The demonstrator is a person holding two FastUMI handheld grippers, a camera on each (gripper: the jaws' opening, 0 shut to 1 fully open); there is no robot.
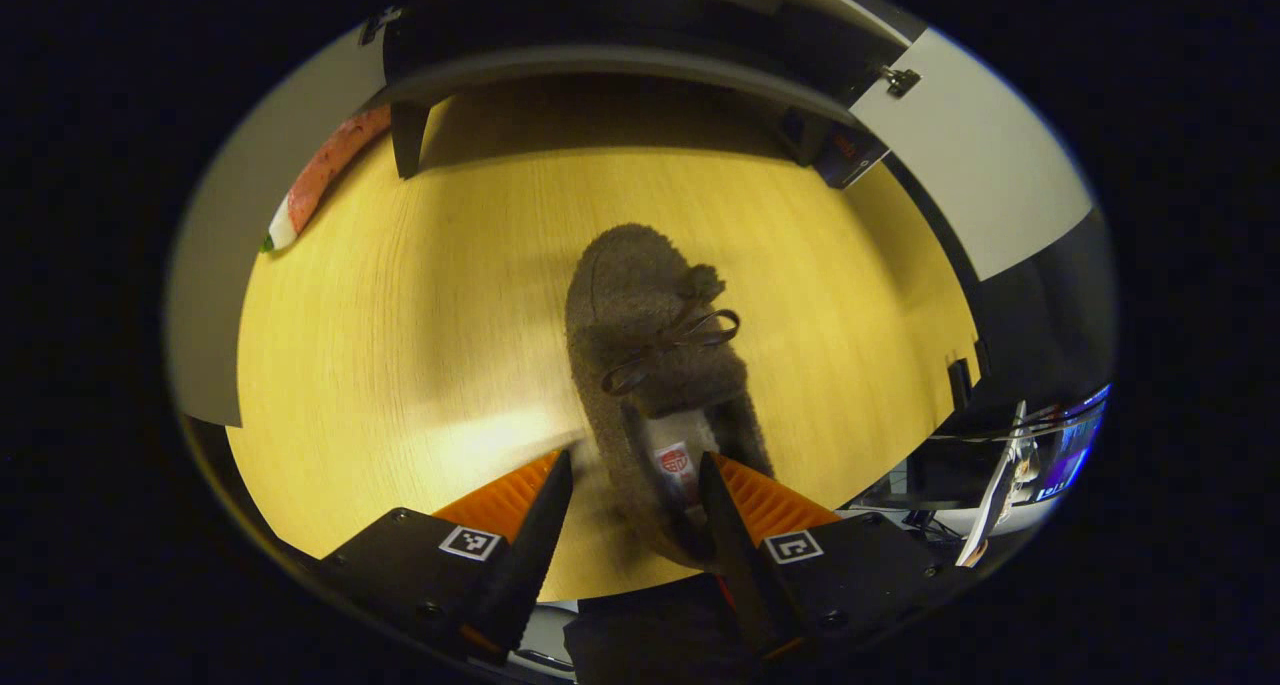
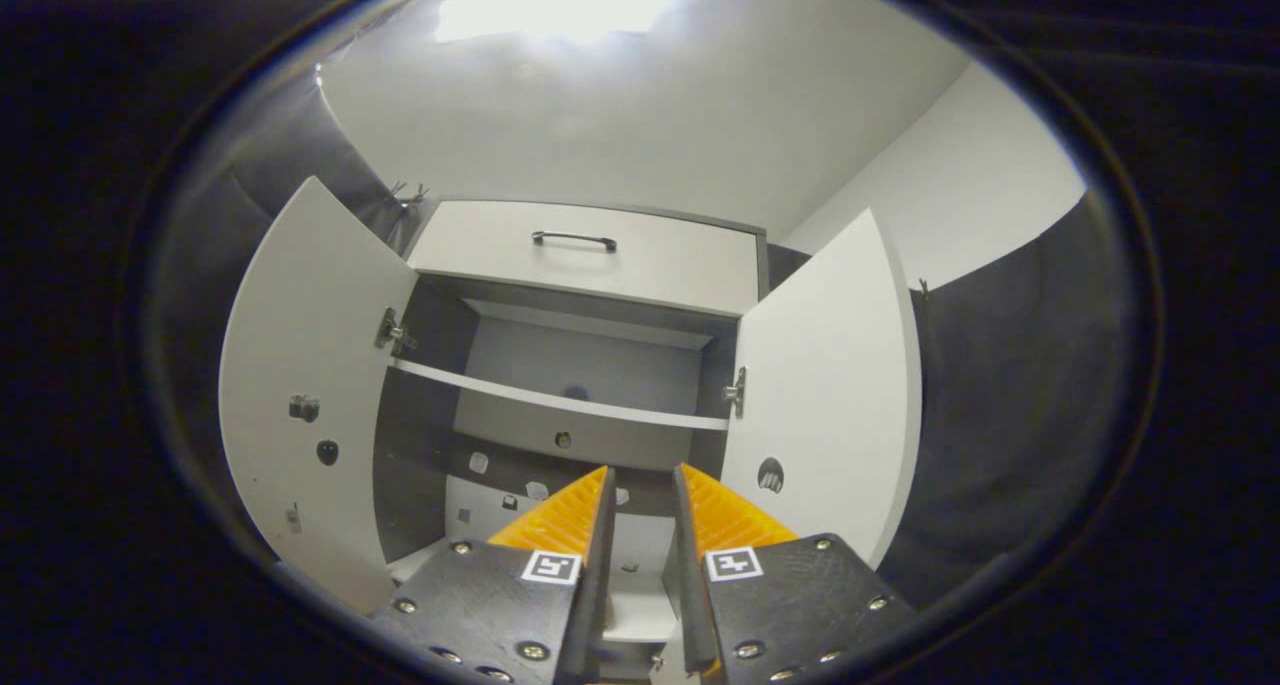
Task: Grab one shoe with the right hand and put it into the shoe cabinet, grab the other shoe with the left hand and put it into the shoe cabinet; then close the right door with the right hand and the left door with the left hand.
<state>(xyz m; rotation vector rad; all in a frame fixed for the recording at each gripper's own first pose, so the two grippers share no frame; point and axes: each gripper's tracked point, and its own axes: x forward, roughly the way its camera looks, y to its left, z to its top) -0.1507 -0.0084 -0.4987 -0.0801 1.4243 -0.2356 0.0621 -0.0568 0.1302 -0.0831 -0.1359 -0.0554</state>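
Note:
A brown fuzzy shoe [image 1: 650, 305] with a bow lies on the yellow wooden floor [image 1: 400, 315], toe pointing toward the shoe cabinet [image 1: 600, 60]. My left gripper [image 1: 632, 465] is open low over the shoe's heel. One finger is outside the shoe's left wall and the other is over its opening. In the right gripper view the cabinet stands open, with its left door [image 2: 300, 365] and right door [image 2: 820, 385] swung wide and a shelf [image 2: 560, 403] across it. My right gripper [image 2: 642, 480] points into it with a narrow gap between its fingers and nothing in them.
A drawer front with a dark handle [image 2: 573, 237] tops the cabinet. A long reddish-pink object [image 1: 325, 170] lies by the left door [image 1: 210, 295]. The right door [image 1: 960, 155] juts out over the floor. A lit screen [image 1: 1075, 445] stands far right.

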